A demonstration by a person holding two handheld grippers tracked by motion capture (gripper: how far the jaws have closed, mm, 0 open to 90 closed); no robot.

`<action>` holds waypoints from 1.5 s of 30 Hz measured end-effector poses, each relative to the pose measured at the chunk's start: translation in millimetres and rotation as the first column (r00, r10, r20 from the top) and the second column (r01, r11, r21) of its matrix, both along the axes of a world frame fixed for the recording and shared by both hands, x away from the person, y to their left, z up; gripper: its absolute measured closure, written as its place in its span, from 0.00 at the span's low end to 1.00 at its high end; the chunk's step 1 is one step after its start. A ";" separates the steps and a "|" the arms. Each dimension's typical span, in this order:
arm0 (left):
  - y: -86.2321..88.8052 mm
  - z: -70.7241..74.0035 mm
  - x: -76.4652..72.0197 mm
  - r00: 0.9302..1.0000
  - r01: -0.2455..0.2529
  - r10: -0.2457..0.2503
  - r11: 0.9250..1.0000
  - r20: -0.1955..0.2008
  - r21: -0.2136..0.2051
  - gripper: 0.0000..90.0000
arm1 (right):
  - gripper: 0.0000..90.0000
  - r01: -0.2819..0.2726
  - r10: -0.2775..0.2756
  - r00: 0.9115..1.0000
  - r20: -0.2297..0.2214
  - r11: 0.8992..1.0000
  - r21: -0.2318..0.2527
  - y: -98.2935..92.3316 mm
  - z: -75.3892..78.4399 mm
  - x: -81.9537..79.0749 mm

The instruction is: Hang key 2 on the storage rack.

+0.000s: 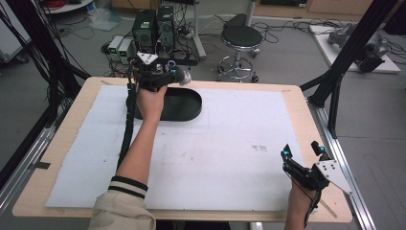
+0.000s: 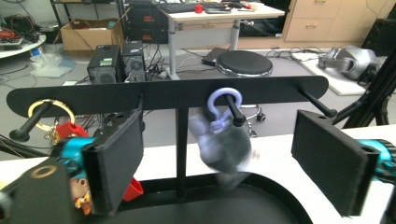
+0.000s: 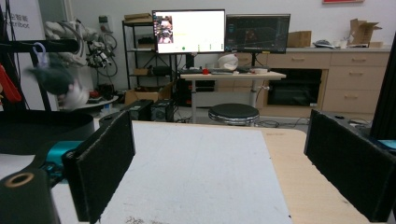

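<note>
A black rack with pegs (image 2: 168, 93) stands on an oval black base (image 1: 186, 103) at the table's far left. A grey plush keychain (image 2: 224, 144) hangs by its lilac loop (image 2: 224, 99) from the middle peg and looks blurred. My left gripper (image 2: 224, 165) is open, its pads standing wide on either side of the plush without touching it. Seen from the high view, the left gripper (image 1: 165, 76) sits right at the rack. A gold ring (image 2: 49, 114) with a red charm hangs on the left peg. My right gripper (image 1: 301, 151) rests open and empty near the front right corner.
A white mat (image 1: 230, 143) covers most of the wooden table. Behind the table stand computer towers (image 1: 153, 28) and a round black stool (image 1: 242, 38). Black frame posts (image 1: 335, 81) rise at the table's right side.
</note>
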State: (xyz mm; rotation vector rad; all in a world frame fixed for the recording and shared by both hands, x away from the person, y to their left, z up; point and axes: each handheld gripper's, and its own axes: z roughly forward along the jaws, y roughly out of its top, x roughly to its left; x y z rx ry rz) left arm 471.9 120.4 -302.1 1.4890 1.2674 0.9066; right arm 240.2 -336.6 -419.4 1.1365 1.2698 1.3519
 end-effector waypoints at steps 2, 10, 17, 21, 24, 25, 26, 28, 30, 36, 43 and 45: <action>0.0 0.7 -1.5 1.000 -0.002 0.002 1.000 -0.002 0.009 0.13 | 0.09 -0.003 0.003 1.000 0.003 1.000 -0.002 0.3 0.1 0.2; -2.2 3.8 -17.2 0.998 0.020 -0.021 1.000 0.052 0.020 0.02 | 0.09 -0.005 0.005 1.000 0.008 1.000 -0.002 1.9 1.7 -0.7; 9.5 1.1 -30.6 0.998 0.020 -0.019 1.000 0.066 -0.012 0.02 | 0.09 -0.006 0.006 1.000 0.011 1.000 -0.001 3.4 3.0 -1.3; 17.6 1.3 -39.0 0.996 0.028 -0.025 0.999 0.081 -0.025 0.02 | 0.09 -0.009 0.009 1.000 0.012 1.000 -0.006 5.3 3.5 -1.0; 21.6 1.7 -44.1 0.996 0.043 -0.040 0.999 0.082 -0.030 0.02 | 0.09 -0.012 0.012 1.000 0.007 1.000 -0.004 7.1 4.0 -1.2; 22.8 1.6 -46.5 0.995 0.050 -0.047 0.998 0.089 -0.040 0.02 | 0.09 -0.014 0.014 1.000 0.011 1.000 -0.004 7.4 4.2 -0.9; 24.2 2.0 -49.0 0.994 0.059 -0.054 0.997 0.093 -0.048 0.02 | 0.09 -0.015 0.015 1.000 0.010 1.000 -0.002 8.0 4.4 -1.1; 26.4 2.8 -54.3 0.992 0.072 -0.065 0.995 0.105 -0.064 0.02 | 0.09 -0.016 0.016 1.000 0.016 1.000 -0.009 8.4 4.8 -0.6; 28.3 4.2 -60.5 0.990 0.076 -0.068 0.995 0.122 -0.066 0.02 | 0.09 -0.019 0.020 1.000 0.014 1.000 -0.011 9.4 5.3 -0.6; 39.9 9.4 -83.1 0.983 0.078 -0.065 0.995 0.174 -0.067 0.02 | 0.09 -0.029 0.030 0.999 0.013 0.999 -0.015 13.1 7.6 -0.4; 65.0 9.3 -111.8 0.974 0.066 -0.048 0.995 0.220 -0.077 0.02 | 0.09 -0.042 0.042 0.999 0.009 0.999 -0.019 17.8 8.7 0.2; 72.7 7.6 -118.1 0.972 0.059 -0.037 0.995 0.233 -0.085 0.02 | 0.09 -0.043 0.043 0.999 0.006 0.999 -0.022 19.2 8.6 1.0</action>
